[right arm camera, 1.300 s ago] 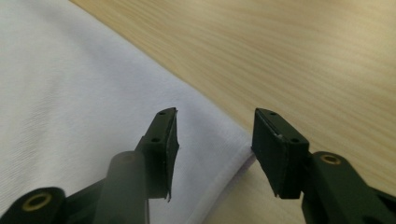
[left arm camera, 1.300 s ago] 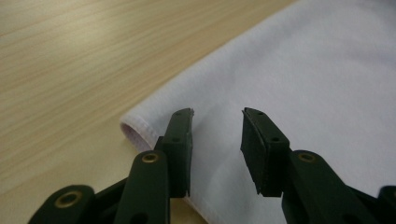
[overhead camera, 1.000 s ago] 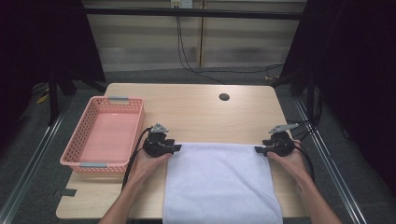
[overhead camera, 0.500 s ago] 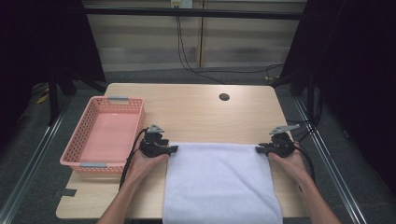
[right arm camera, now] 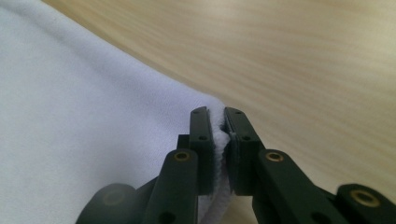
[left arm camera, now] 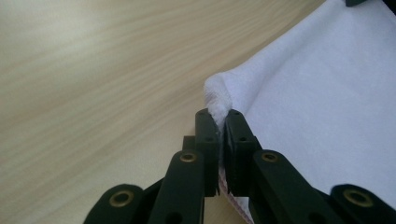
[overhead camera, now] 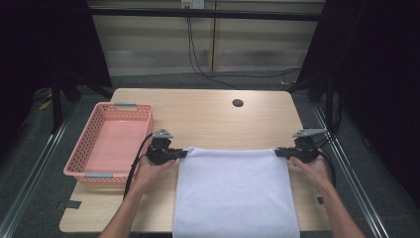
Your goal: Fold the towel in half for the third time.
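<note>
A white towel (overhead camera: 233, 193) lies flat on the wooden table (overhead camera: 208, 119) and hangs over its near edge. My left gripper (overhead camera: 182, 153) is at the towel's far left corner, and its jaws have just been closing on it. In the left gripper view the gripper (left arm camera: 220, 116) is shut, with the bunched corner of the towel (left arm camera: 317, 93) pinched between the pads. My right gripper (overhead camera: 278, 152) is at the far right corner and has also just been closing. In the right gripper view it (right arm camera: 219, 116) is shut on the towel (right arm camera: 84, 116) at its edge.
An empty pink basket (overhead camera: 84, 163) stands on the table's left side, close to my left hand. A round cable hole (overhead camera: 237, 103) sits in the far part of the tabletop. Bare wood lies beyond the towel's far edge.
Both hands have stayed at the towel's far corners. The left gripper has shifted very slightly leftward. The towel lies as before.
</note>
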`<state>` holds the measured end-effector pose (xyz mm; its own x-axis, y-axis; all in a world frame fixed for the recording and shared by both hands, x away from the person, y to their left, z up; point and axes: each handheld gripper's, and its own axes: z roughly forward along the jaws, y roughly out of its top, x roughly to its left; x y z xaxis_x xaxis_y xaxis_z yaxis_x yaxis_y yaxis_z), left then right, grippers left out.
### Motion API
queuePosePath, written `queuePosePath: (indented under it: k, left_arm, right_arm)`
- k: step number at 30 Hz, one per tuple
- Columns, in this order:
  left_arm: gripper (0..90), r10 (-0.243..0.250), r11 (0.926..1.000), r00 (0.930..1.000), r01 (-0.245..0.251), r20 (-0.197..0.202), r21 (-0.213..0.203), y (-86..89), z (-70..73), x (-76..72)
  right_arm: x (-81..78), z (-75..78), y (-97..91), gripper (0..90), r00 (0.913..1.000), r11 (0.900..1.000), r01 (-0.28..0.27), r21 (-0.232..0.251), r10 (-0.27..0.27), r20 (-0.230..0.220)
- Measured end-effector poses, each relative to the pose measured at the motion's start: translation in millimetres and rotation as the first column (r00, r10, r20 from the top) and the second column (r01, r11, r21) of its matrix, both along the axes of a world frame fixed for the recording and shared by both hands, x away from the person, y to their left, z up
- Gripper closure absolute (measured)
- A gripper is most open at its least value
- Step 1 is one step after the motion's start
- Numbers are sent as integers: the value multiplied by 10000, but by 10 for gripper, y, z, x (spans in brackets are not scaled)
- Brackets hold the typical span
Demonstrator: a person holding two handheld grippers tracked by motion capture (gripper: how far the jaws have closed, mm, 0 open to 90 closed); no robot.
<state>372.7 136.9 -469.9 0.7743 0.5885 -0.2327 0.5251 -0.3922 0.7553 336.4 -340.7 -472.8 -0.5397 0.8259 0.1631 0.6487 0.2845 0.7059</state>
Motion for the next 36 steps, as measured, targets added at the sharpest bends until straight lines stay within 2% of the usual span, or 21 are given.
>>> queuePosePath:
  k: [2, 5, 7, 9, 10, 14, 16, 19, 20, 22, 23, 25, 26, 27, 30, 32, 33, 34, 36]
  left_arm:
    - [860, 66, 9998, 10000, -66, -19, -190, -14, 84, 12]
    - [860, -59, 9999, 9997, 63, 257, -160, -56, 214, 25]
    - [860, -42, 9999, 9993, 46, 372, -116, -52, 281, 66]
    - [861, 110, 9998, 9991, -103, 410, -159, -42, 327, 122]
    - [862, 196, 9998, 9989, -194, 436, -49, -45, 350, 160]
    - [863, 378, 9992, 9973, -369, 631, -154, -67, 407, 280]
    - [863, 465, 9989, 9969, -461, 634, -78, -87, 425, 360]
    - [863, 624, 9980, 9959, -618, 656, -120, -114, 449, 457]
    - [863, 665, 9978, 9957, -661, 647, -90, -126, 448, 488]
    - [863, 795, 9966, 9952, -805, 576, 152, -169, 447, 548]
    - [863, 831, 9963, 9943, -843, 661, 146, -177, 465, 570]
    - [863, 946, 9949, 9937, -923, 593, -413, -146, 516, 621]
    - [863, 994, 9943, 9927, -965, 684, -445, -144, 546, 638]
    - [864, 1032, 9945, 9913, -1015, 817, -249, -144, 579, 657]
    - [864, 1188, 9926, 9866, -1150, 1122, -397, -126, 663, 665]
    - [863, 1128, 9932, 9859, -1084, 1233, -424, -124, 691, 625]
    - [864, 1108, 9934, 9859, -1061, 1251, -437, -130, 689, 592]
    - [863, 1039, 9945, 9856, -1011, 1336, -278, -136, 689, 555]
    - [863, 866, 9959, 9867, -818, 1373, -397, -135, 700, 462]
  right_arm:
    - [16, 94, 4, 826, 9997, 10000, -66, 7, 66, 241]
    - [64, 233, -19, 827, 9981, 9994, -42, 352, 20, 621]
    - [97, 302, -35, 828, 9975, 9993, -51, 380, 24, 702]
    - [131, 352, -60, 828, 9969, 9993, 17, 385, -47, 782]
    - [149, 375, -78, 828, 9967, 9988, 57, 477, -96, 811]
    - [228, 446, -135, 828, 9932, 9968, 137, 788, -227, 1145]
    - [278, 469, -144, 829, 9920, 9954, 256, 921, -367, 1209]
    - [380, 493, -132, 833, 9918, 9954, 378, 875, -481, 1183]
    - [419, 496, -117, 833, 9922, 9968, 415, 683, -492, 1143]
    - [494, 506, -86, 833, 9928, 9982, 457, 378, -496, 1093]
    - [524, 518, -81, 833, 9928, 9977, 509, 458, -555, 1062]
    - [592, 561, -76, 835, 9917, 9970, 622, 453, -669, 1101]
    - [613, 581, -79, 836, 9910, 9970, 637, 448, -684, 1148]
    - [637, 612, -85, 836, 9901, 9963, 713, 474, -765, 1178]
    - [676, 730, -124, 838, 9843, 9919, 806, 983, -947, 1492]
    - [658, 776, -131, 838, 9822, 9896, 739, 1238, -937, 1629]
    - [639, 782, -129, 838, 9820, 9906, 687, 1184, -881, 1672]
    - [617, 777, -124, 838, 9833, 9919, 614, 1116, -793, 1637]
    - [540, 772, -115, 839, 9847, 9947, 452, 927, -600, 1636]
